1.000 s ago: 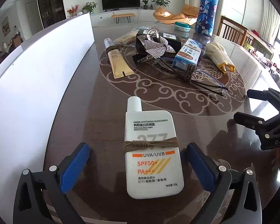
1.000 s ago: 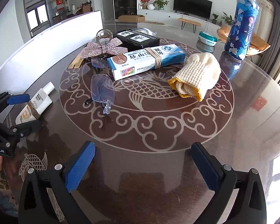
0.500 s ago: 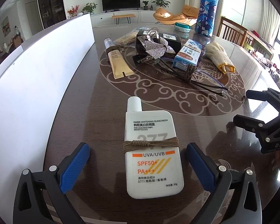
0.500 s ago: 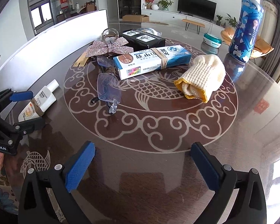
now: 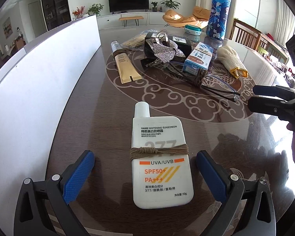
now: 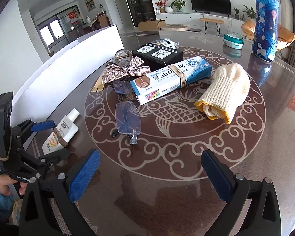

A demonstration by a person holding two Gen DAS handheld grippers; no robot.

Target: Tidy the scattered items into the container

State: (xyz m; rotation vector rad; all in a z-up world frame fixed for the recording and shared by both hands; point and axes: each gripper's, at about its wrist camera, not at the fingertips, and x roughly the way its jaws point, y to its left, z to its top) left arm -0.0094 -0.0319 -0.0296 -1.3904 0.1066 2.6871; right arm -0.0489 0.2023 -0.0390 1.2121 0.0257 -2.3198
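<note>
A white sunscreen bottle (image 5: 159, 157) with a brown cord round it lies flat on the table, between the open blue pads of my left gripper (image 5: 144, 172), which does not touch it. It also shows in the right wrist view (image 6: 59, 135). My right gripper (image 6: 150, 172) is open and empty over bare table. Ahead of it lie clear glasses (image 6: 127, 118), a blue and white medicine box (image 6: 171, 79), a cream glove (image 6: 224, 92), a sparkly bow clip (image 6: 125, 69), a black box (image 6: 157, 56) and a beige tube (image 5: 125, 66). The white container wall (image 5: 39, 82) runs along the left.
A tall blue patterned bottle (image 6: 265, 21) and a teal round tin (image 6: 233, 41) stand at the far right of the dark glass table (image 6: 186, 196). A packet of sticks (image 5: 135, 38) lies behind the black box. Chairs stand beyond the table's right edge.
My right gripper has moved forward and left, closer to the glasses and the pile. My left gripper stays open around the sunscreen bottle.
</note>
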